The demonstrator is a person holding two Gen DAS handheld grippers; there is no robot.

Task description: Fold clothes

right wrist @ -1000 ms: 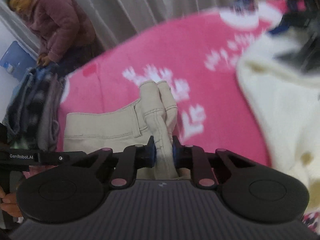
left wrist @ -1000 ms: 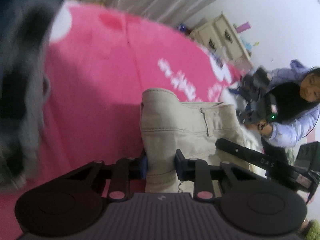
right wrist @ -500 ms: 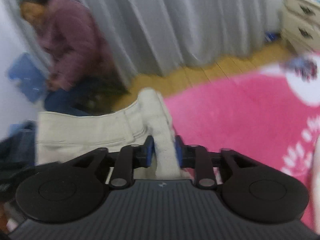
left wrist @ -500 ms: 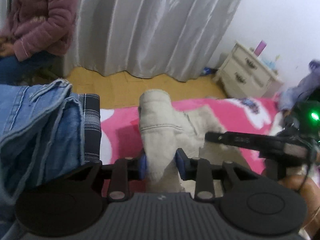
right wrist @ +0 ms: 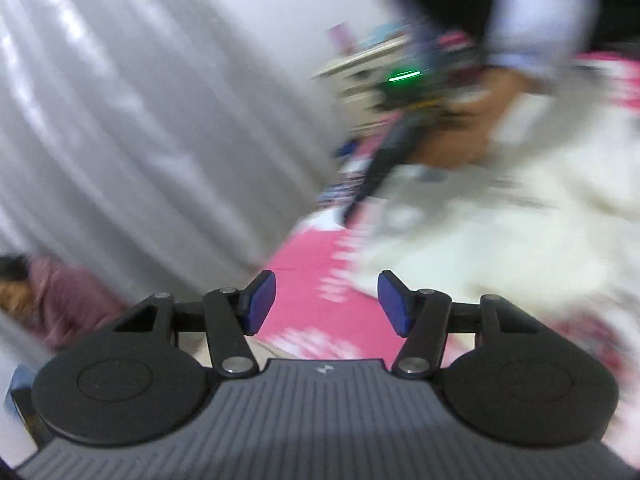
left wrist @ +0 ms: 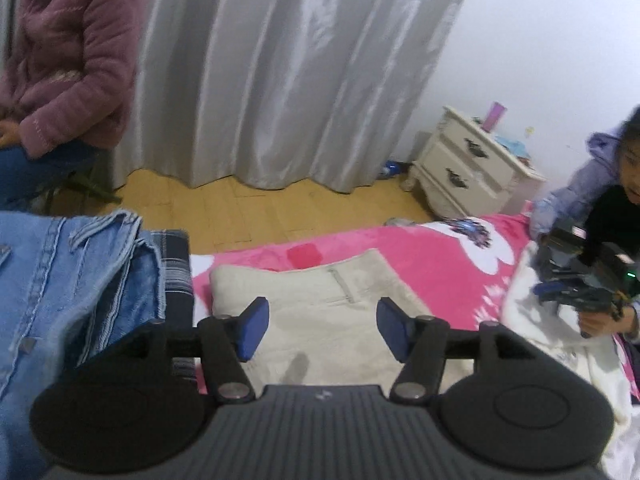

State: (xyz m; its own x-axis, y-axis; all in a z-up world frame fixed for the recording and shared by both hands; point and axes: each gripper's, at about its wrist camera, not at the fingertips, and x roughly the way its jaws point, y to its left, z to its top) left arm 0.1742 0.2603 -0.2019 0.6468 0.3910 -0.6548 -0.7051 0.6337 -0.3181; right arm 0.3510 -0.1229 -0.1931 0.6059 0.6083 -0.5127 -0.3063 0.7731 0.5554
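While the beige trousers point(left wrist: 320, 300) lie folded flat on the pink bedspread point(left wrist: 440, 272), just right of a stack of blue denim point(left wrist: 72, 280) with a dark plaid garment point(left wrist: 176, 264) beside it, the left tongs point(left wrist: 322, 330) hover above them with jaws that have just been opening, nothing pinched between the blue pads point(left wrist: 254, 326). The right tongs point(right wrist: 326, 304) have likewise just been spreading and stand released over bare pink bedspread, the view smeared by motion; a white fluffy garment point(right wrist: 500, 240) lies to the far right of them. The trousers look like soft but fairly thick cotton, light enough for one grip, likely to sag and unfold if lifted by a single layer. A hold through all layers at the folded near edge, or at the stiffer waistband with its belt loop point(left wrist: 342, 284), would probably keep the fold together. No basket or box is visible; the far white nightstand point(left wrist: 468, 168) has its drawers closed.
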